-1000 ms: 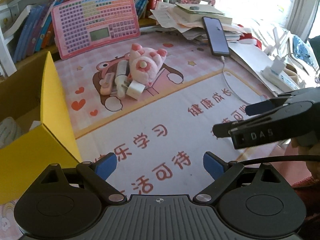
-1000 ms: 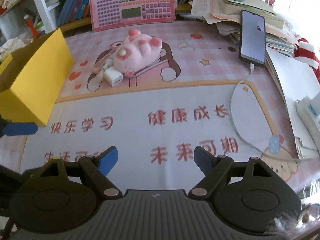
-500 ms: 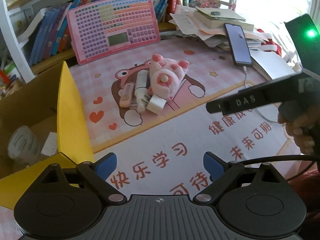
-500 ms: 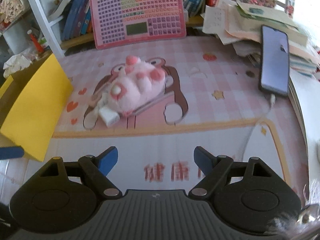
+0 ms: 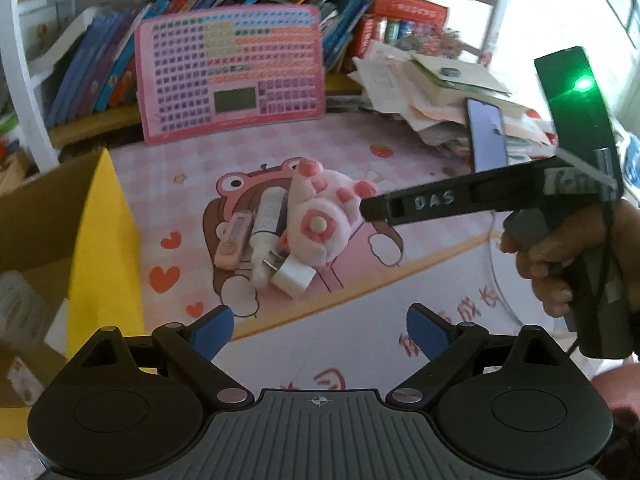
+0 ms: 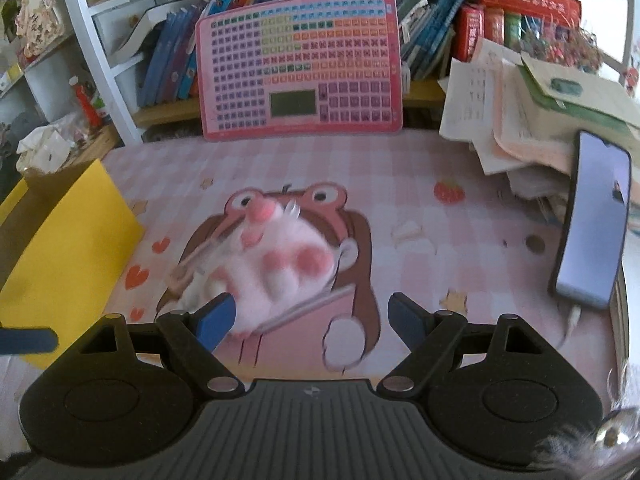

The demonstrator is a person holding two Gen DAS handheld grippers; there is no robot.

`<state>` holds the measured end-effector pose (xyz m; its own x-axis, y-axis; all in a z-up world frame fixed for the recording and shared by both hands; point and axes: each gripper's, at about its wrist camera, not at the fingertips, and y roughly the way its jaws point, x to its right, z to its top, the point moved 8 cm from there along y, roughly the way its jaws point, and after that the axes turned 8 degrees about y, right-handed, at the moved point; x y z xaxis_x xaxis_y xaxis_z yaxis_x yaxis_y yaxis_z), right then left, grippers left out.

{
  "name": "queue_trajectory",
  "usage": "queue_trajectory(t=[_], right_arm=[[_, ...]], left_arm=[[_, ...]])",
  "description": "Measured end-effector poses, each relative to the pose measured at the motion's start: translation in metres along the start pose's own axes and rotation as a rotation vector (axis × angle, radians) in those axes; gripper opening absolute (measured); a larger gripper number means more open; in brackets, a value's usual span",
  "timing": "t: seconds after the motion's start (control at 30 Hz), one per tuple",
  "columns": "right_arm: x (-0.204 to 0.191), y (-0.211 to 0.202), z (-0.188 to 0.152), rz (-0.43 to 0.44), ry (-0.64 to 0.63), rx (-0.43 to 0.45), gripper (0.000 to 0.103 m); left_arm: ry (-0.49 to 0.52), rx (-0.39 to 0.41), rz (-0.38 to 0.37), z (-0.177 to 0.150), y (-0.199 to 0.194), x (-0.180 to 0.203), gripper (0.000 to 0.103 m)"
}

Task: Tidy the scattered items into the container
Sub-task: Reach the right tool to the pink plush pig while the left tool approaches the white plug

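Left wrist view, change: the right hand-held gripper (image 5: 370,210) has swung in from 3 o'clock and now reaches over the plush pig (image 5: 324,220); a pick looks imminent.
Left hand-held gripper (image 5: 320,326): released, nothing between its blue pads, well short of the pile.
Task things: pig at centre, with a white tube (image 5: 269,220), pink stick (image 5: 234,240) and white charger plug (image 5: 294,278) touching it at 9 to 7 o'clock.
Container: yellow cardboard box (image 5: 104,240) at 9 o'clock.
Right wrist view, change: the pig (image 6: 276,264) has closed in, blurred, just ahead of the left pad.
Right hand-held gripper (image 6: 310,320): released, empty.
Obstacles: phone (image 6: 592,220) with cable at 3 o'clock; pink keyboard toy (image 6: 300,64) at 12 o'clock; neither blocks the worktop path.
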<state>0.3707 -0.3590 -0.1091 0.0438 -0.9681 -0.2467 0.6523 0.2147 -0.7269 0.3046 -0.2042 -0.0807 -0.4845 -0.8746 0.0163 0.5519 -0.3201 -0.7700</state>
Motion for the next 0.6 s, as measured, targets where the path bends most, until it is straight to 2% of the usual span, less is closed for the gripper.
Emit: queue_trajectory(t=[0.13, 0.27, 0.6], right_arm=[[-0.001, 0.012, 0.013, 0.013, -0.019, 0.007, 0.084], [-0.008, 0.023, 0.018, 0.035, -0.034, 0.003, 0.085], [-0.031, 0.058, 0.015, 0.067, -0.118, -0.039, 0.092]], left_arm=[[-0.024, -0.048, 0.065, 0.001, 0.027, -0.006, 0.094], [-0.005, -0.055, 0.121, 0.001, 0.047, -0.006, 0.093], [0.067, -0.064, 0.195, 0.009, 0.074, -0.007, 0.077]])
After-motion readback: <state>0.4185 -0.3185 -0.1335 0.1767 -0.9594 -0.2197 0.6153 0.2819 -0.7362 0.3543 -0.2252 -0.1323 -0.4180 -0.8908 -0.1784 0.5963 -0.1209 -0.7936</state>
